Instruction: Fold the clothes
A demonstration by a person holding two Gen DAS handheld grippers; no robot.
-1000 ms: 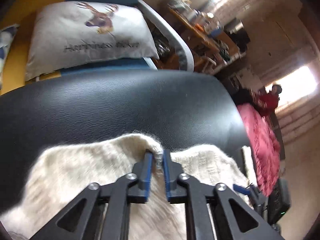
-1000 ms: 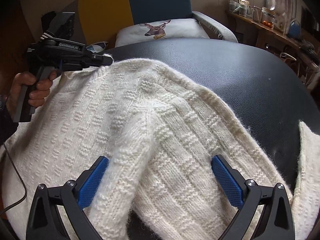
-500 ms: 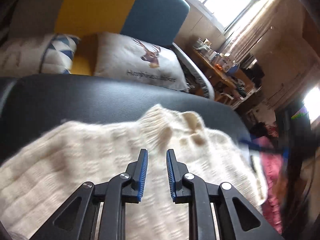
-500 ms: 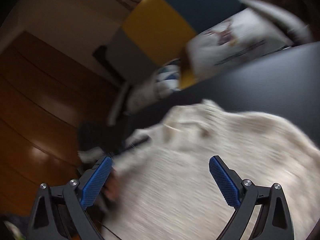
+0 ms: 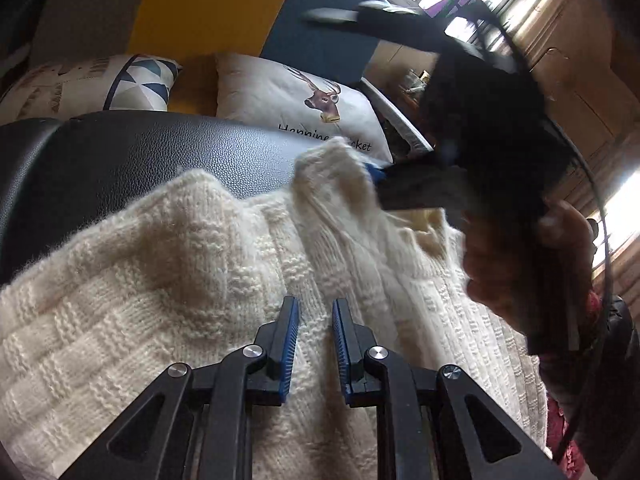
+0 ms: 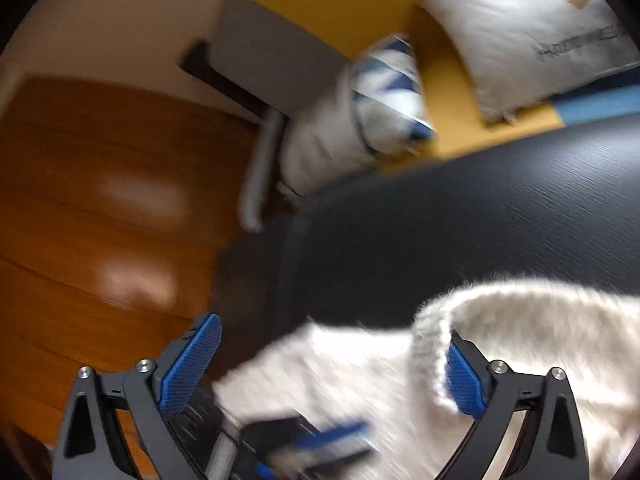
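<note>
A black leather-grain tabletop carries a cream knitted sweater, with a deer-print cushion behind it. The left claw sits above the knit, jaws narrow and holding nothing. The right claw stands wide, knit between its jaws; in the left wrist view it meets a raised fold.

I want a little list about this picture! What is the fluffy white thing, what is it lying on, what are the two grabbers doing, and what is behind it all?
Clothing: cream knitted sweater
Lying on: black padded surface
Left gripper: jaws narrowly apart over the sweater, nothing pinched
Right gripper: jaws wide open, sweater edge between them
Behind: deer cushion, triangle-pattern cushion, yellow and blue sofa
Floor: wooden floor
</note>
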